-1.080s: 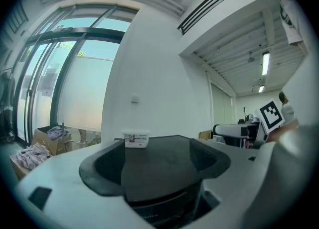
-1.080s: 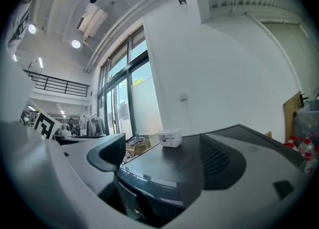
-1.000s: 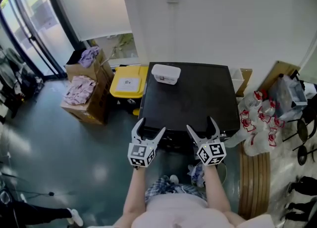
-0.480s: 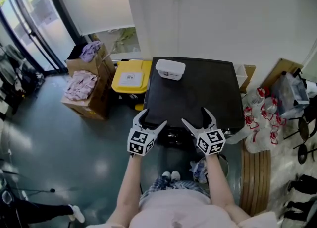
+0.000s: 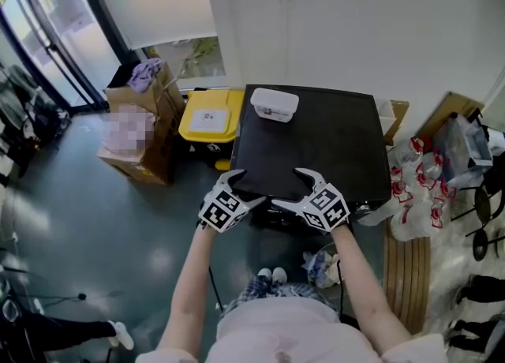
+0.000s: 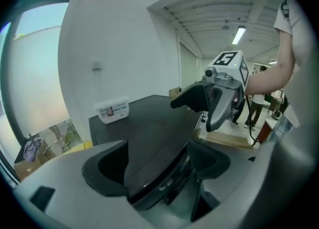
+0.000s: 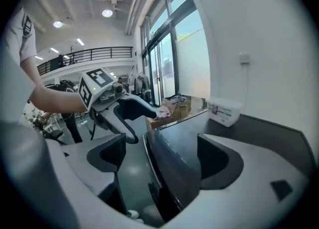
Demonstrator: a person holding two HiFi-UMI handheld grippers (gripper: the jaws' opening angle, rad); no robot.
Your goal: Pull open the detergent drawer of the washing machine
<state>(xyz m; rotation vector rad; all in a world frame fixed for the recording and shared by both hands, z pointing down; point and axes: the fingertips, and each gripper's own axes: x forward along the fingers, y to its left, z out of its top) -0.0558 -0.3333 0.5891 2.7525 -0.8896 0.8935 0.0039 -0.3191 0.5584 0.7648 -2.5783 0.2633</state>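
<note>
The black washing machine (image 5: pixel 319 136) stands against the white wall, seen from above. Its front panel (image 5: pixel 272 218) shows only edge-on, and I cannot pick out the detergent drawer. My left gripper (image 5: pixel 246 186) is open at the machine's front left edge. My right gripper (image 5: pixel 290 188) is open just to its right, and the two are angled towards each other. In the left gripper view the top's front edge (image 6: pixel 164 173) runs between my open left gripper (image 6: pixel 159 166), with the right gripper (image 6: pixel 214 98) beyond. The right gripper view shows the same edge (image 7: pixel 167 171) between the open right gripper (image 7: pixel 159 158).
A white lidded box (image 5: pixel 274 104) sits on the machine's back left. A yellow bin (image 5: pixel 209 117) and cardboard boxes of cloth (image 5: pixel 138 129) stand to the left. Plastic bags (image 5: pixel 410 188) and a wooden bench (image 5: pixel 406 282) crowd the right. Cloth lies on the floor (image 5: pixel 319 263) by my feet.
Both grippers have moved forward from in front of the machine to its top front edge and turned inward towards each other. Both have stayed open.
</note>
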